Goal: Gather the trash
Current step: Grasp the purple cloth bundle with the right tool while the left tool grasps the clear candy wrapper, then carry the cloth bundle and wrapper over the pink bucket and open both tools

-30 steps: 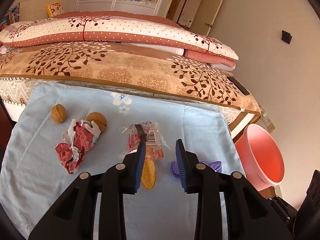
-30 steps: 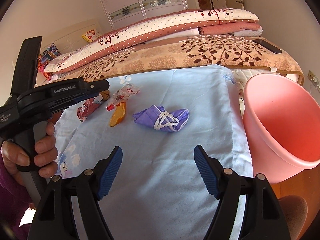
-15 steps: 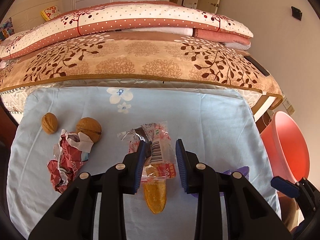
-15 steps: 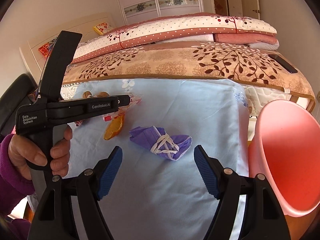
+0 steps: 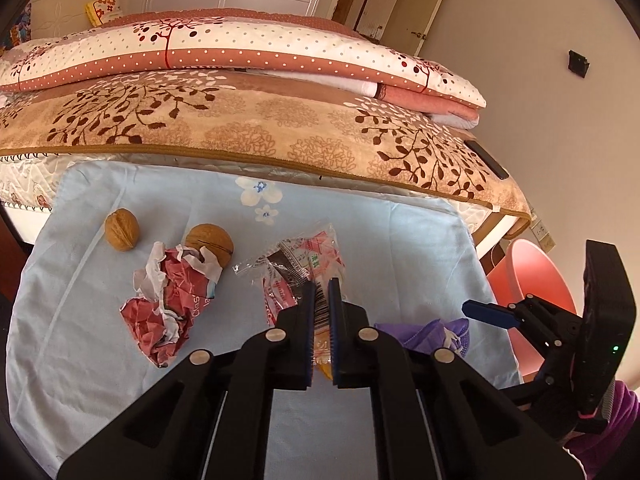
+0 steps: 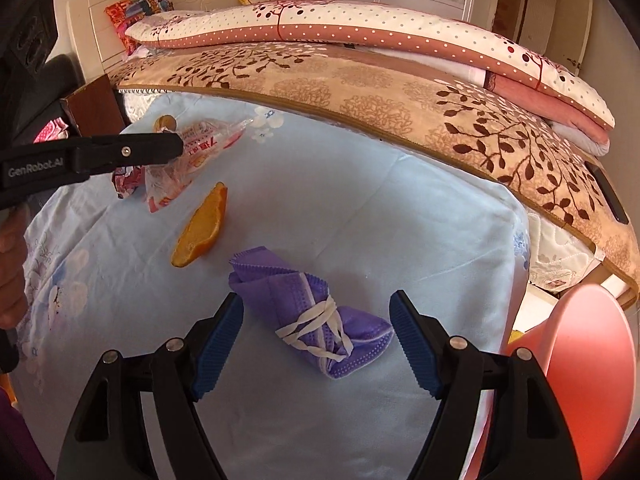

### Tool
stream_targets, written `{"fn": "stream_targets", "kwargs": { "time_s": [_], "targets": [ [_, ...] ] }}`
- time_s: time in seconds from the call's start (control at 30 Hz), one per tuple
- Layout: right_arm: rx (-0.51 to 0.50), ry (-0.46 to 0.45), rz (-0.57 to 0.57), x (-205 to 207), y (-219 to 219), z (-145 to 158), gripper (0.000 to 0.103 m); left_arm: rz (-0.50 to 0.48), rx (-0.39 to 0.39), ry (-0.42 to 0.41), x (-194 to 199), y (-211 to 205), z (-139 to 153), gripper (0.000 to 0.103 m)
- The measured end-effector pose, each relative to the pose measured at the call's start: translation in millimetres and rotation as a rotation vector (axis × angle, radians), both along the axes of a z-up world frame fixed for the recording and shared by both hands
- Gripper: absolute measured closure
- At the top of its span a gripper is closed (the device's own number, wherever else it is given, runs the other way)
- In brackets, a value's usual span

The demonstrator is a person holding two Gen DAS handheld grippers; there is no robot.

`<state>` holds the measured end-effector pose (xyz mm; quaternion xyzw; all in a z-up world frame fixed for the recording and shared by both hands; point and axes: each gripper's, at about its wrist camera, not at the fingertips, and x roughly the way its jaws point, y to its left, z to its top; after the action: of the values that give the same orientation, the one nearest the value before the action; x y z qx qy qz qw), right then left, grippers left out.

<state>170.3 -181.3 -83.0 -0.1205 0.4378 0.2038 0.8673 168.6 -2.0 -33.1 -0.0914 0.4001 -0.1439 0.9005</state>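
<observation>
My left gripper (image 5: 320,292) is shut on a clear plastic snack wrapper (image 5: 298,266) with red print, on the light blue cloth (image 5: 360,240). The wrapper also shows in the right wrist view (image 6: 188,160), pinched by the left gripper's fingers (image 6: 160,148). My right gripper (image 6: 316,340) is open around a rolled purple face mask (image 6: 312,312), one jaw on each side. An orange slice (image 6: 202,228) lies between mask and wrapper. A crumpled red paper (image 5: 168,300) lies to the left. A pink bin (image 6: 576,372) stands at the right.
Two walnuts (image 5: 122,229) (image 5: 210,242) lie on the cloth behind the red paper. A bed with brown patterned blanket (image 5: 260,128) and folded quilts runs along the far edge. A dark phone (image 5: 486,159) lies on the blanket at right.
My left gripper has closed on the plastic wrapper. My right gripper has moved forward and down, so the purple mask now lies between its open jaws.
</observation>
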Motion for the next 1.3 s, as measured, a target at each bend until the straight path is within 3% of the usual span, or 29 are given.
{"fn": "stream_targets", "kwargs": {
  "time_s": [0.2, 0.33, 0.37, 0.4, 0.43, 0.63, 0.93, 1.3],
  "targets": [
    [-0.073, 0.058, 0.057, 13.7, 8.3, -13.1, 0.029, -0.027, -0.033, -0.015, -8.5, 9.5, 5.7, 0.097],
    [-0.026, 0.113, 0.044, 13.1, 8.4, -13.6, 0.052, -0.041, -0.056, -0.017, -12.0, 15.0, 5.7, 0.097],
    [-0.013, 0.124, 0.038, 12.0, 7.7, -12.8, 0.066, -0.045, -0.064, -0.014, -12.1, 16.7, 5.4, 0.097],
    [-0.003, 0.132, 0.026, 10.1, 7.2, -11.6, 0.073, -0.049, -0.072, -0.012, -12.2, 18.2, 5.0, 0.097],
    [0.002, 0.144, 0.008, 8.7, 6.5, -10.7, 0.075, -0.053, -0.079, -0.012, -12.3, 19.6, 4.9, 0.097],
    [0.075, 0.154, -0.126, -10.3, -2.2, 3.9, 0.076, -0.090, -0.109, -0.014, -14.1, 24.0, 6.1, 0.097],
    [0.143, 0.083, -0.299, -67.3, -7.0, 31.4, 0.076, -0.158, -0.119, -0.024, -25.7, 20.1, 10.6, 0.097],
    [0.171, 0.010, -0.360, -104.4, -15.5, 44.0, 0.076, -0.147, -0.107, -0.056, -53.0, 9.8, 17.1, 0.097]
  ]
}}
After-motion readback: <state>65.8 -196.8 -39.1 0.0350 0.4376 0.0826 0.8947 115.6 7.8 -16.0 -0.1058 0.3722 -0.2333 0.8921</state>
